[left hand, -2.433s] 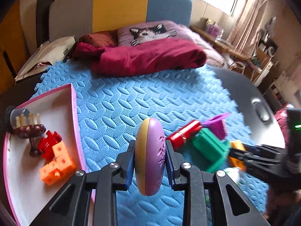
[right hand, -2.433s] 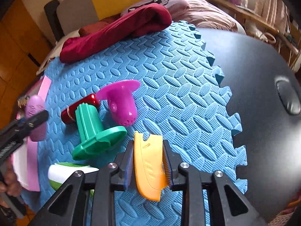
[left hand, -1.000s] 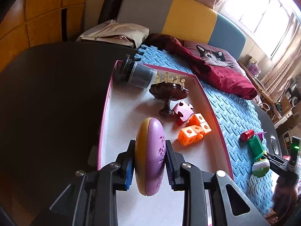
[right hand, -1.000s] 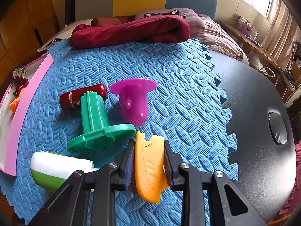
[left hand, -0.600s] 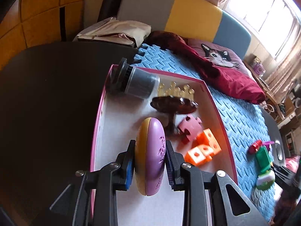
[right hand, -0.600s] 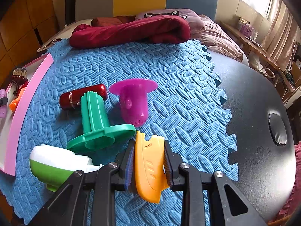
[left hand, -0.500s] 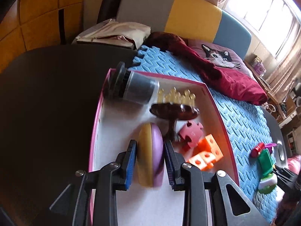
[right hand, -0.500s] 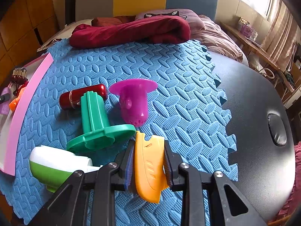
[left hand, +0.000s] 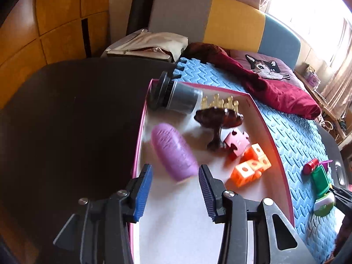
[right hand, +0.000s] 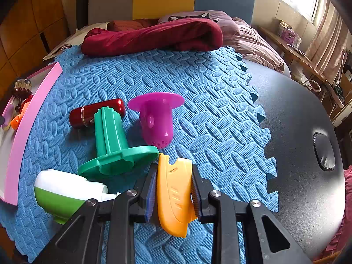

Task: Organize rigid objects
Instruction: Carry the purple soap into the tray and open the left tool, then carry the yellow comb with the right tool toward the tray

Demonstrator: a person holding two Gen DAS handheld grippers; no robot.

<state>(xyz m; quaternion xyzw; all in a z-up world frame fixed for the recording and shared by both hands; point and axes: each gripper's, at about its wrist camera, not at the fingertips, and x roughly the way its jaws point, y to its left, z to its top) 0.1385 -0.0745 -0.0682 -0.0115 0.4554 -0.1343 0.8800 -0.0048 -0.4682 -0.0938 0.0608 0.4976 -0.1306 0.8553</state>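
Observation:
My left gripper [left hand: 175,184] is open and empty just above the pink-rimmed white tray [left hand: 274,136]. A purple oval case [left hand: 172,151] lies flat in the tray just beyond the fingertips. My right gripper [right hand: 173,187] is shut on an orange plastic piece [right hand: 175,195] above the blue foam mat [right hand: 198,83]. On the mat in front of it lie a green flanged piece [right hand: 114,140], a magenta cup [right hand: 157,116], a dark red cylinder [right hand: 96,111] and a white-and-green container [right hand: 63,192].
The tray also holds a dark jar [left hand: 176,95], a brown stand [left hand: 217,123], gold chess pieces [left hand: 220,102], a pink puzzle piece [left hand: 237,143] and orange cubes [left hand: 250,167]. A dark red blanket [right hand: 154,36] lies at the mat's far edge. A black mouse [right hand: 324,151] sits on the dark table.
My left gripper carried the purple case over the tray, lowered it, then opened; the case now lies flat in the tray. My right gripper has stayed still, holding the orange piece.

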